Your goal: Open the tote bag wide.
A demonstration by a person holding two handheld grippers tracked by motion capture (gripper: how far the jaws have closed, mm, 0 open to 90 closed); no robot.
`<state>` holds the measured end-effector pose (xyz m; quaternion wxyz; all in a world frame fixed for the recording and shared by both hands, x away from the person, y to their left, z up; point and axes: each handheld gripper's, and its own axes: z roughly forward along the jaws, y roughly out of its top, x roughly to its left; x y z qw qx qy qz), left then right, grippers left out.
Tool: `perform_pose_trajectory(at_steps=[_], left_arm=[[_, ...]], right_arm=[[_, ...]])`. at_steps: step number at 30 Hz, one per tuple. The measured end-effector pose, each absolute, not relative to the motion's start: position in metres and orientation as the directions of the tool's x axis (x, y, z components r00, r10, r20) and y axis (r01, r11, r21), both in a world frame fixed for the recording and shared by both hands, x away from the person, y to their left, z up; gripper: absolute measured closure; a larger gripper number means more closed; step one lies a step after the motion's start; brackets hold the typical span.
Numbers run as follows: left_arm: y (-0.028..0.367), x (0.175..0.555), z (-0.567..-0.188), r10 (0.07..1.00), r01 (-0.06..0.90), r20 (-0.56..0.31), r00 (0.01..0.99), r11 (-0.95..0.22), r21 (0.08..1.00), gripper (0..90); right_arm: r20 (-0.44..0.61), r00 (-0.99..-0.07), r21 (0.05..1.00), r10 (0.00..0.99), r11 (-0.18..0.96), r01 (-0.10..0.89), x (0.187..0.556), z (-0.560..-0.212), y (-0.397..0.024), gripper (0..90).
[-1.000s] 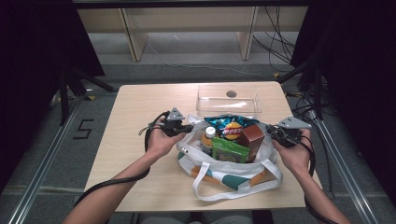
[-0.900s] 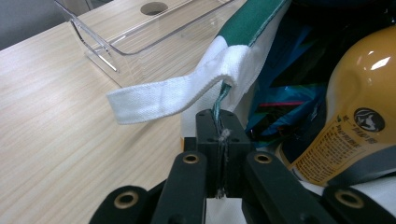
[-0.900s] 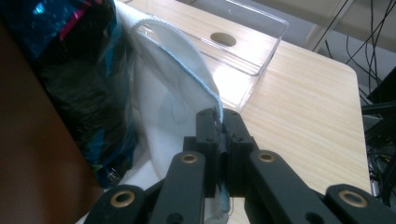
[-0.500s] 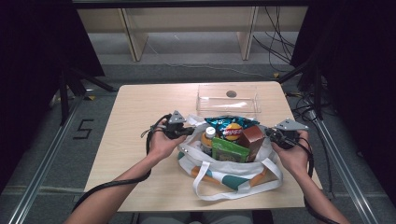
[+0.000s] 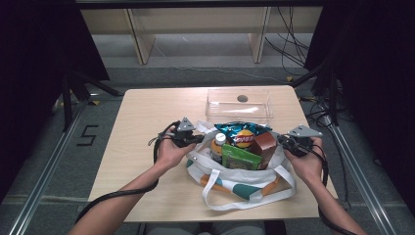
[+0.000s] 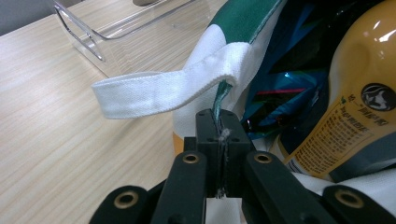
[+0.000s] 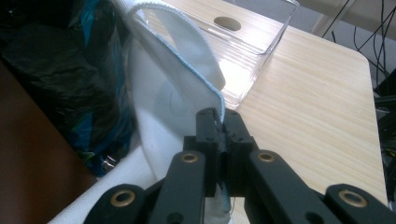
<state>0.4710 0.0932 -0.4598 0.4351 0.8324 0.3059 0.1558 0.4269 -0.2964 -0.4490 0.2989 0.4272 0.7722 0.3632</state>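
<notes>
A white tote bag [image 5: 230, 182] with green and orange patches sits at the middle of the table, its mouth held wide between both grippers. My left gripper [image 5: 197, 139] is shut on the bag's left rim [image 6: 223, 95], just below a white strap loop [image 6: 154, 93]. On the opposite side, my right gripper [image 5: 282, 142] is shut on the white rim [image 7: 187, 70]. Inside stand a blue chip bag [image 5: 242, 132], a yellow bottle [image 5: 219, 145] with a white cap, a green packet [image 5: 240, 156] and a brown box [image 5: 265, 145].
A clear plastic tray [image 5: 239, 104] lies on the wooden table [image 5: 147, 117] just behind the bag, also near in both gripper views [image 6: 116, 23] [image 7: 233, 32]. Two white straps [image 5: 244, 196] trail toward the front edge. Cables [image 5: 313, 58] lie on the floor at the right.
</notes>
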Motion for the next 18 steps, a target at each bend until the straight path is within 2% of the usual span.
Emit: perform_pose_trajectory(at_steps=[8, 11, 18], left_arm=[[0.093, 0.468, -0.456, 0.638, 0.353, 0.015, 0.769, -0.444, 0.824, 87.6], [0.095, 0.465, -0.452, 0.644, 0.348, 0.017, 0.765, -0.434, 0.831, 85.2], [0.1, 0.457, -0.439, 0.667, 0.337, 0.017, 0.745, -0.398, 0.853, 68.1]], right_arm=[[-0.143, -0.456, 0.819, 0.878, 0.364, 0.443, 0.427, -0.449, -0.298, 87.3], [-0.113, -0.445, 0.827, 0.889, 0.332, 0.454, 0.425, -0.445, -0.299, 82.6], [-0.056, -0.415, 0.888, 0.908, 0.235, 0.395, 0.418, -0.426, -0.306, 68.6]])
